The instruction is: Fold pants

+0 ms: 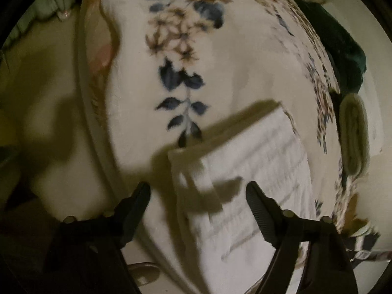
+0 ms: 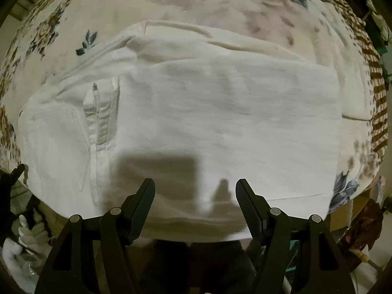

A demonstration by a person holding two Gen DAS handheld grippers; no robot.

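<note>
White pants (image 2: pixel 208 117) lie folded over on a floral blanket (image 2: pixel 220 7), waistband and pocket at the left. My right gripper (image 2: pixel 195 191) is open and empty, hovering above the near edge of the pants. In the left wrist view the pants (image 1: pixel 257 171) lie on the blanket (image 1: pixel 152 78), one end toward the camera. My left gripper (image 1: pixel 198 191) is open and empty just above that end. The tip of the left gripper (image 2: pixel 14 174) shows at the left edge of the right wrist view.
The blanket covers a table whose near edge (image 2: pixel 348 196) drops off. A dark green bundle (image 1: pixel 343 49) and a pale rolled cloth (image 1: pixel 352 132) lie beside the blanket at the right. A gloved hand (image 2: pixel 27 240) shows at lower left.
</note>
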